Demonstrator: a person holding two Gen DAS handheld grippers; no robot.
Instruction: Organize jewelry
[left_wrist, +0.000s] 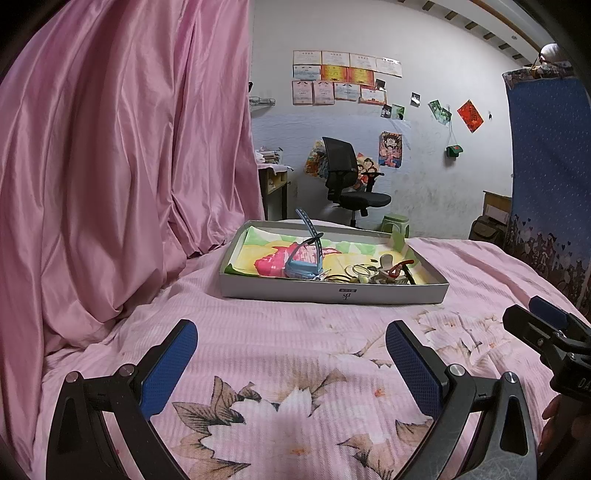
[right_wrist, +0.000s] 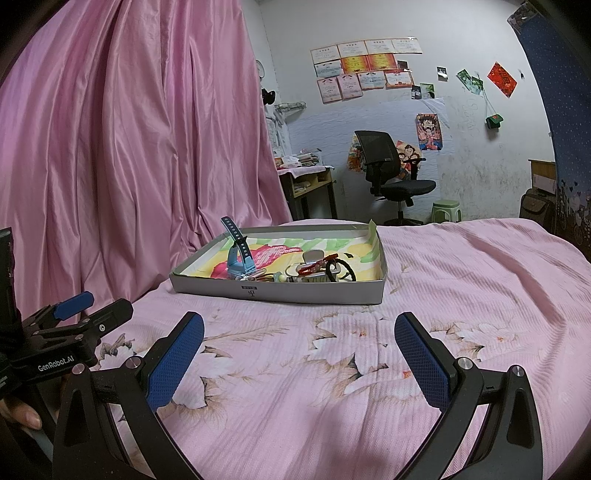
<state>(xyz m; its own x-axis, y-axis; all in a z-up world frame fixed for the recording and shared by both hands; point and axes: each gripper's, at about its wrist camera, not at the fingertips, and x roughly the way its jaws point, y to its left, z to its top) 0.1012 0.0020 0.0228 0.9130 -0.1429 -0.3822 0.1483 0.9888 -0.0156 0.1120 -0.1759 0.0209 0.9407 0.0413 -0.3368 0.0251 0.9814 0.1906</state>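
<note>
A shallow grey box tray (left_wrist: 332, 293) (right_wrist: 280, 293) sits on the pink bed, lined with colourful paper. In it stands a light blue watch (left_wrist: 304, 264) (right_wrist: 238, 258) with its strap up, beside a tangle of rings, bangles and a red bracelet (left_wrist: 380, 273) (right_wrist: 314, 271). My left gripper (left_wrist: 291, 365) is open and empty, hovering over the bedspread in front of the tray. My right gripper (right_wrist: 299, 363) is open and empty too, to the right of the left one and equally short of the tray.
A pink satin curtain (left_wrist: 122, 166) hangs on the left, close to the tray. The flowered pink bedspread (right_wrist: 461, 295) stretches right. Beyond the bed are a black office chair (left_wrist: 351, 177), a desk (right_wrist: 306, 184), a green stool (right_wrist: 447, 210) and a blue hanging cloth (left_wrist: 550, 166).
</note>
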